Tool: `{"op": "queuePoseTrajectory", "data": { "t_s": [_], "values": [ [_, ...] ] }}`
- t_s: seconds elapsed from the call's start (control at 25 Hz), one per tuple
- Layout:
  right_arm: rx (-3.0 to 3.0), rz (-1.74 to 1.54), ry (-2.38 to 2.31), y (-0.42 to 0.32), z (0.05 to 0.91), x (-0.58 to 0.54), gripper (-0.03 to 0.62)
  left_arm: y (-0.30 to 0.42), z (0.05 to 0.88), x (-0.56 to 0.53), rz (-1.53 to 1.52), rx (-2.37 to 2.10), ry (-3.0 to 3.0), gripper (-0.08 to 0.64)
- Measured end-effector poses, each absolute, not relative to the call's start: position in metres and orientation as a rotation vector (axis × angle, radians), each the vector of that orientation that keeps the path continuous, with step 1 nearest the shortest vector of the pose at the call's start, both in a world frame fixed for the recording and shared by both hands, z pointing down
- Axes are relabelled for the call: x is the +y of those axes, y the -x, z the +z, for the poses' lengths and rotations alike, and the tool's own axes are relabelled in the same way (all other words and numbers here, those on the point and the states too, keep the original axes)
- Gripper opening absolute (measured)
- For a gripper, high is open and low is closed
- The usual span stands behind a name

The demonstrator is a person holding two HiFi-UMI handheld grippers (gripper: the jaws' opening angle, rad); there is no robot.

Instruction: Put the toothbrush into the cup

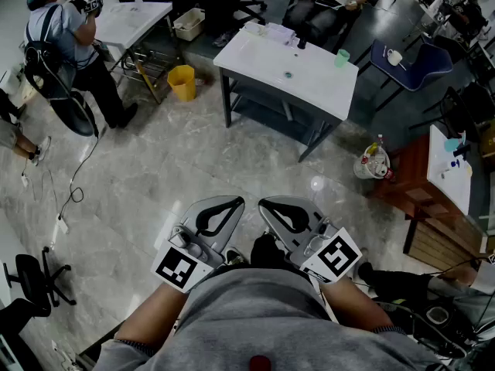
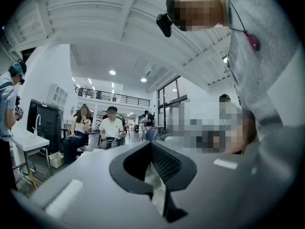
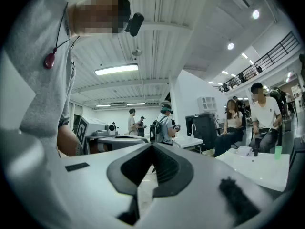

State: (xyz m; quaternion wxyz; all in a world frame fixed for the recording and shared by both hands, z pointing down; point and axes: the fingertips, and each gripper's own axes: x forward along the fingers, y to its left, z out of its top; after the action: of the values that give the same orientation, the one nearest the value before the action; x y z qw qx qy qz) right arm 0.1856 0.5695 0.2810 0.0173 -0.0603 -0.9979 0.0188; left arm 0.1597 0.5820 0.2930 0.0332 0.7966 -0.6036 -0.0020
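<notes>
Marbled grey floor [image 1: 155, 176] fills most of the head view. At its upper left another person [image 1: 66, 33] stands by a desk, with a yellow bin [image 1: 182, 82] just to the right.

At the bottom centre the left gripper [image 1: 232, 203] is tucked against the wearer's grey shirt and points level out over the floor. Its claw is pinched fully together with nothing in it. That looks like a waiting or carrying pose, since nothing to pick up is within reach.

Beside it the right gripper [image 1: 269, 205] mirrors this, its claw likewise closed on nothing.

Upper centre, well apart from both, stands the white table [image 1: 255, 56]. The green cup [image 1: 342, 57] sits near its right edge, presumably set there as the target. A few small items lie on the tabletop, but I cannot tell which, if any, is the toothbrush. The task seems not yet begun, and the wearer would first need to approach the table.
</notes>
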Motion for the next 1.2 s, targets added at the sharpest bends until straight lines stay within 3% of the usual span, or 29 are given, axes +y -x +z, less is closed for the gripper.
{"op": "queuePoseTrajectory", "data": {
  "t_s": [0.52,1.2],
  "values": [
    [-3.111,0.092,0.179,-0.2,0.281,0.577,0.014,-0.177,0.292,0.591,-0.029,-1.86,-2.441,0.003],
    [-3.123,0.086,0.277,-0.176,0.276,0.499,0.014,-0.148,0.288,0.519,-0.039,-1.964,-2.355,0.003]
  ]
}}
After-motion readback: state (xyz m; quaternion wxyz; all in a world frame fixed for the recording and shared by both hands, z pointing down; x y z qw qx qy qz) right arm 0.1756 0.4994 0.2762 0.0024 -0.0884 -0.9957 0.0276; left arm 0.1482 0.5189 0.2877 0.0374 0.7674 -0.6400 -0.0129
